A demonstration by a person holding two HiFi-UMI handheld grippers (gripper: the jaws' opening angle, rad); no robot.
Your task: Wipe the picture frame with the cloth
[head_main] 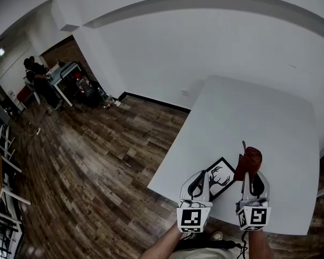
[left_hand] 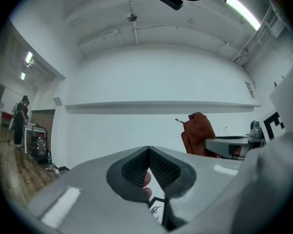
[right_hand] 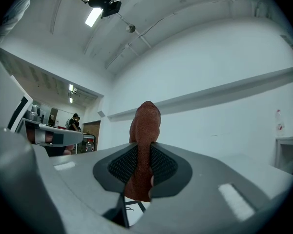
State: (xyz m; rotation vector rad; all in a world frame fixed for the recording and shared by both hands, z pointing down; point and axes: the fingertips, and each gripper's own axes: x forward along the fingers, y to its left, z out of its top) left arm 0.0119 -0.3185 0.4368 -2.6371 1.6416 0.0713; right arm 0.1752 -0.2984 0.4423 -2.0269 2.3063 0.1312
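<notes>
Picture frame point(head_main: 222, 177) between both grippers | left gripper point(head_main: 200, 175) clenched, empty | right gripper point(head_main: 252, 175) pinching cloth point(head_main: 251, 158)

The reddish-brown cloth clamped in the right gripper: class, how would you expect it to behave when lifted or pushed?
Probably floppy: the reddish-brown cloth bunches and folds where the right gripper pinches it. Likely light, since its free end stands above the jaws without drooping. Unlikely to slip: ribbed pads press its coarse weave.

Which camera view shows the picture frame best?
The head view: it shows nearly the whole picture frame, with its drawing, against the white table. Each gripper view shows only a small corner of it below the jaws.
</notes>
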